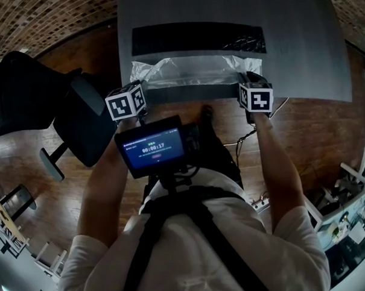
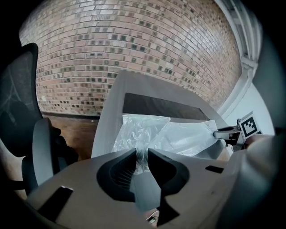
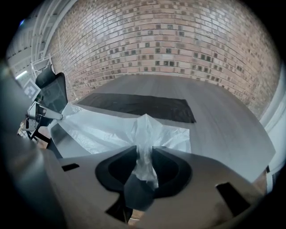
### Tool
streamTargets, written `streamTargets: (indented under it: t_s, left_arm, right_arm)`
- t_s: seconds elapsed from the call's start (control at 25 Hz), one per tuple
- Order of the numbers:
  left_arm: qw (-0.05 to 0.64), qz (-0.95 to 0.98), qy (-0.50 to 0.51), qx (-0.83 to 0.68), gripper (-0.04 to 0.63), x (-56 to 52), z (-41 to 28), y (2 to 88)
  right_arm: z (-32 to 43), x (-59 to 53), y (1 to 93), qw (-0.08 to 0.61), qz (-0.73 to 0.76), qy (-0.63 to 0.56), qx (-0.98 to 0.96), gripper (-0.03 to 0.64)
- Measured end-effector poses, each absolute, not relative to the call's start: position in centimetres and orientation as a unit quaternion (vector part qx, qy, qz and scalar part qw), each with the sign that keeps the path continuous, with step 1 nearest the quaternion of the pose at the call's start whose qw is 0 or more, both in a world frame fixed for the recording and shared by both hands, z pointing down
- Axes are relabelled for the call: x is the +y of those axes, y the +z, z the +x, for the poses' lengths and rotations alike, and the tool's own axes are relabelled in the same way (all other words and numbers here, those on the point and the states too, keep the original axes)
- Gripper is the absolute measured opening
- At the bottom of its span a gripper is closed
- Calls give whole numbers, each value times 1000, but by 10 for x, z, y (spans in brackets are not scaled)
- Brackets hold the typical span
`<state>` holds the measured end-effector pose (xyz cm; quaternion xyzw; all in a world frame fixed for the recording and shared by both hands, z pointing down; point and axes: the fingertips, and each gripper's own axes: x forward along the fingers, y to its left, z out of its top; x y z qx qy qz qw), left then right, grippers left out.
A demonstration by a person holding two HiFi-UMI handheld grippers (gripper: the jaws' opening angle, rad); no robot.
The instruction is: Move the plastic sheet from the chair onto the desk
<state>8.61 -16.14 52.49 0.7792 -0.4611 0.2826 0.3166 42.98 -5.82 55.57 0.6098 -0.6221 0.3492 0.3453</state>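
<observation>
A clear plastic sheet (image 1: 194, 70) lies spread on the near part of the grey desk (image 1: 299, 46), just in front of a black mat (image 1: 196, 39). My left gripper (image 1: 137, 85) is at the sheet's left near corner and my right gripper (image 1: 251, 80) at its right near corner. In the left gripper view the jaws (image 2: 142, 154) stand apart with a thin wisp of the sheet (image 2: 178, 134) in the gap. In the right gripper view the jaws (image 3: 144, 154) are also parted, and a bunched corner of the sheet (image 3: 103, 129) still lies between them.
A black office chair (image 1: 79, 125) stands on the wooden floor left of the desk. A brick wall (image 2: 134, 49) runs behind the desk. A small screen (image 1: 153, 148) hangs at the person's chest. Cluttered shelves (image 1: 348, 201) are at the right.
</observation>
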Motion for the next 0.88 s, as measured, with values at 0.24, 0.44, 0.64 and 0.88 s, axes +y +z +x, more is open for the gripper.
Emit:
streamTargets:
  t_s: [0.24, 0.44, 0.64, 0.88]
  left_arm:
    - [315, 781, 272, -465, 108, -165, 81, 524]
    - [328, 780, 245, -474, 143, -165, 71, 523]
    - [330, 773, 238, -487, 147, -168, 60, 521]
    - [328, 771, 244, -488, 147, -169, 55, 524]
  right_arm:
    - [436, -63, 556, 335, 619, 351, -618, 151]
    - [444, -63, 556, 320, 630, 354, -613, 216]
    - [452, -64, 555, 311, 638, 353, -609, 293]
    - [453, -65, 557, 317, 623, 352, -622, 313]
